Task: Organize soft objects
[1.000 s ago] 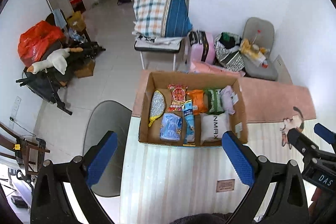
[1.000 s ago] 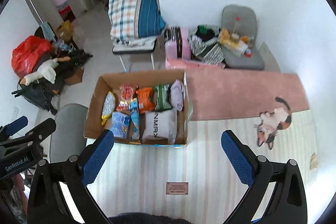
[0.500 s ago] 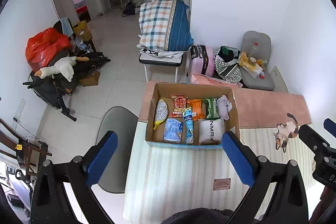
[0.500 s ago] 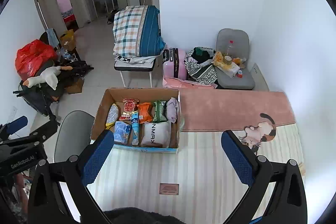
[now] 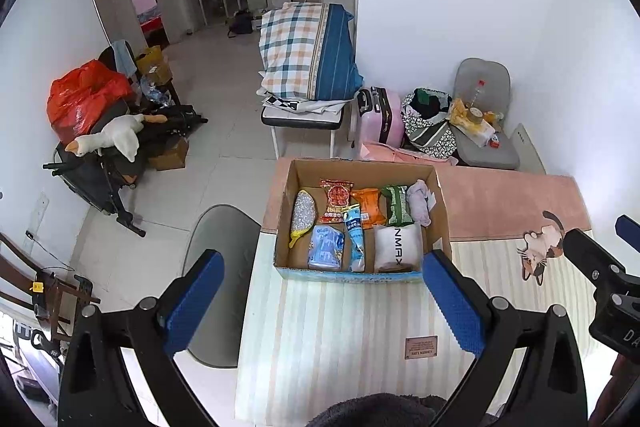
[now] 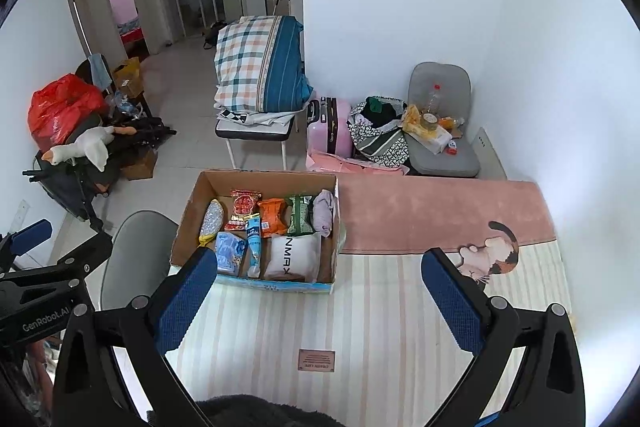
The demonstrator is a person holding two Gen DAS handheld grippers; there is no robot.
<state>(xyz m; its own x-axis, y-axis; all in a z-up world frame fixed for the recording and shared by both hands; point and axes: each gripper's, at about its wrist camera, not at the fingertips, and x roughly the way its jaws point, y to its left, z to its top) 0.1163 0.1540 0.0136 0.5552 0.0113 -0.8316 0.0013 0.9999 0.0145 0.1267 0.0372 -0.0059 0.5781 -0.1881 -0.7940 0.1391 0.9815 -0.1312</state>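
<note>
Striped mat (image 5: 340,327) covers surface under both cameras, pink rug (image 5: 508,203) behind. Left hand-held gripper (image 5: 324,303) high above mat, jaws wide apart, empty. Cardboard box (image 5: 282,227) on mat's far edge, soft packets and white pillow (image 5: 398,247) inside. Right hand-held gripper (image 6: 320,297) likewise spread wide, empty, above mat.
</note>
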